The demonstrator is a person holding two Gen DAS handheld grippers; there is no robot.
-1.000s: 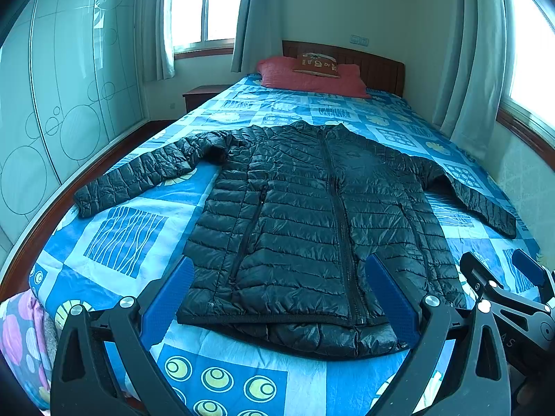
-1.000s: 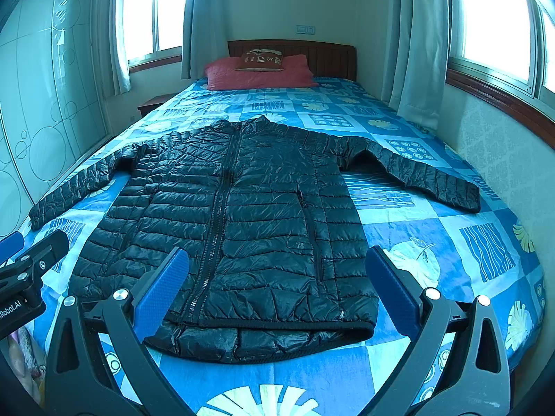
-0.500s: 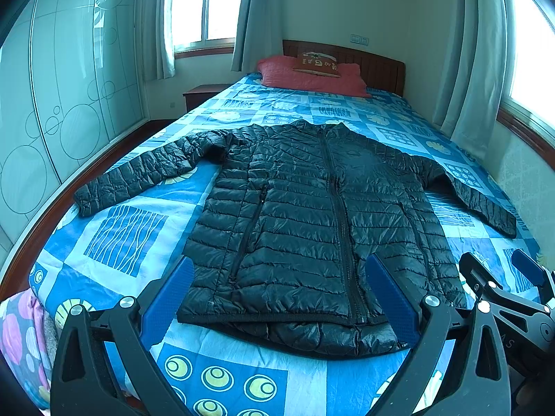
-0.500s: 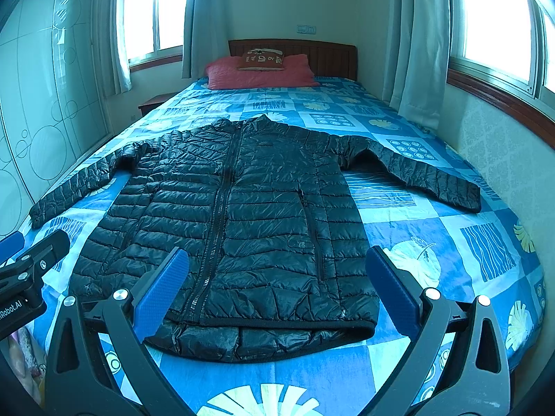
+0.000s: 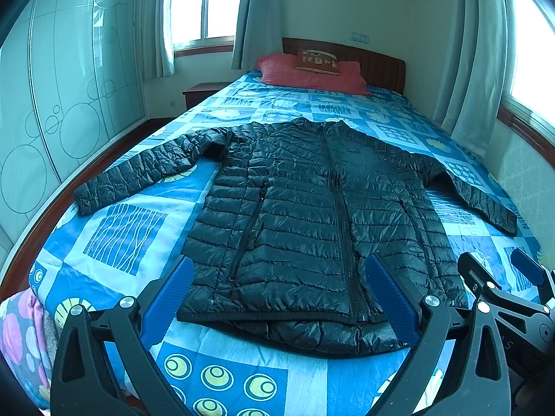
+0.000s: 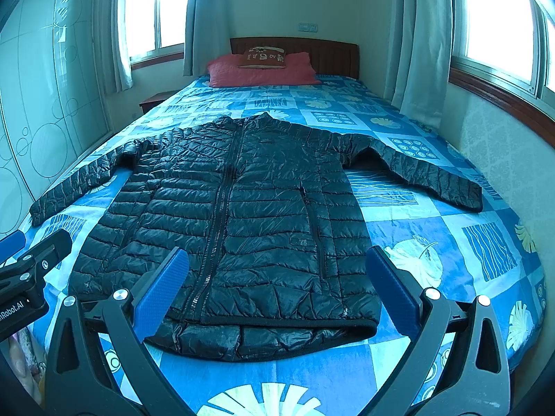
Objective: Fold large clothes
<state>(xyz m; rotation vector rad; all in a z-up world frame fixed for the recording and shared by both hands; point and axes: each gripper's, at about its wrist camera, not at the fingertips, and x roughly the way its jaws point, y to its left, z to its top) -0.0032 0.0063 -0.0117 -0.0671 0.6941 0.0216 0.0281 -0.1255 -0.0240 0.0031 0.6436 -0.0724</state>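
**Nothing has moved: both claws wait open at the foot of the bed**

The left claw (image 5: 280, 293) hangs with its blue fingers (image 5: 170, 293) spread wide and nothing between them; it sits above the near hem of the jacket (image 5: 312, 215), not touching it. The right claw (image 6: 277, 284) is the same: jaws wide apart, empty, poised over the hem on the other side of the zip (image 6: 222, 208). Each claw shows at the edge of the other's view, so the two are held side by side.

Compared with the views from a second ago and half a second ago, neither claw has shifted and the jacket lies exactly as it did. So no fold has begun.

The jacket is spread flat, front up and zipped, across the middle of the bed (image 5: 114, 228), collar toward the red pillow (image 5: 305, 74). Its left sleeve (image 5: 138, 173) reaches toward the wardrobe side, and its right sleeve (image 6: 426, 173) toward the window wall. Both lie out straight.

The likely first move is bringing a sleeve in over the body. The puffy, slick fabric may slip from a shallow pinch.
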